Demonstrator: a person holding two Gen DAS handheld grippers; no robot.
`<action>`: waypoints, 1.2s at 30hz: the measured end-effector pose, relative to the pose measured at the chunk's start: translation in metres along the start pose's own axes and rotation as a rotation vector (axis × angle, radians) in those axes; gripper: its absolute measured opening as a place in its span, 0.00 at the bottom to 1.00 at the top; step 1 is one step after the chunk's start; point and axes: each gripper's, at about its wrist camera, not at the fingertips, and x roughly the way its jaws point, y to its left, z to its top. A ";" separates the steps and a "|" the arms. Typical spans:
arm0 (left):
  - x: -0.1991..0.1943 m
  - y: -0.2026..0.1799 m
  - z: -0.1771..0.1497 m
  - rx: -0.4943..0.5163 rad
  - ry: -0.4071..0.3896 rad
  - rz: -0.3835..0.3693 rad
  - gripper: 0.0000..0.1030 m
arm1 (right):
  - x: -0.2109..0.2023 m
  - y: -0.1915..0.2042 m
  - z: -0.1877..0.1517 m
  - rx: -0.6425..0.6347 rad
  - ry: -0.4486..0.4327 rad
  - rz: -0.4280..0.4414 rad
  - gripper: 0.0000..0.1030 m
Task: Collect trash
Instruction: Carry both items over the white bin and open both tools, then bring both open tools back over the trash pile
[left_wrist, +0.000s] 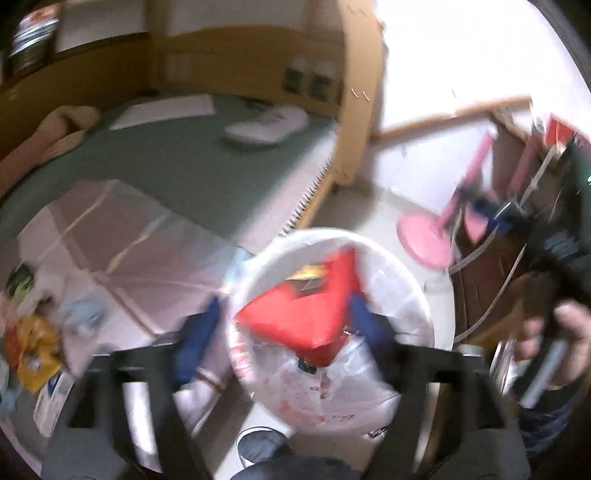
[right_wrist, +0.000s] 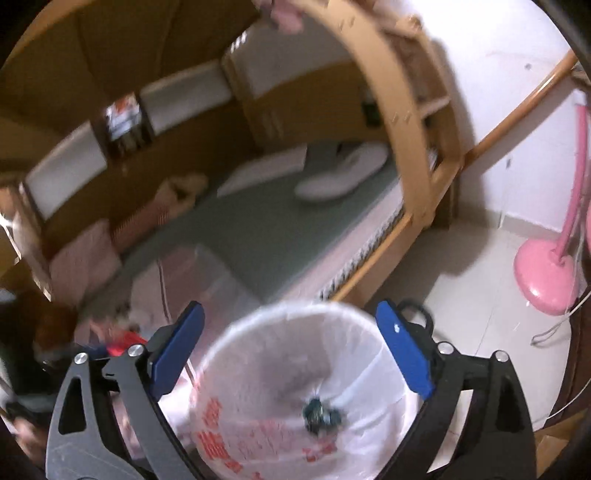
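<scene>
The left gripper (left_wrist: 284, 314) is spread wide, and a red wrapper (left_wrist: 303, 314) is seen between its blue fingers (left_wrist: 364, 321) above the bin (left_wrist: 332, 236); whether it is gripped or already released cannot be told through the blur. It is judged to be held there so that it drops into the white liner. The right gripper (right_wrist: 290, 343) is spread wide and holds nothing, framing the bin (right_wrist: 280, 314), where one dark scrap (right_wrist: 323, 411) lies. More litter (left_wrist: 33, 343) is left at the bed's near edge (left_wrist: 147, 221).
</scene>
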 end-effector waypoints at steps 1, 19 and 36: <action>0.008 -0.003 0.001 0.010 0.008 0.022 0.94 | -0.001 0.006 0.001 -0.017 -0.005 -0.005 0.91; -0.242 0.234 -0.182 -0.713 -0.257 0.754 0.97 | 0.066 0.358 -0.105 -0.490 0.090 0.341 0.91; -0.203 0.239 -0.231 -0.673 -0.218 0.807 0.97 | 0.072 0.365 -0.143 -0.578 0.130 0.364 0.91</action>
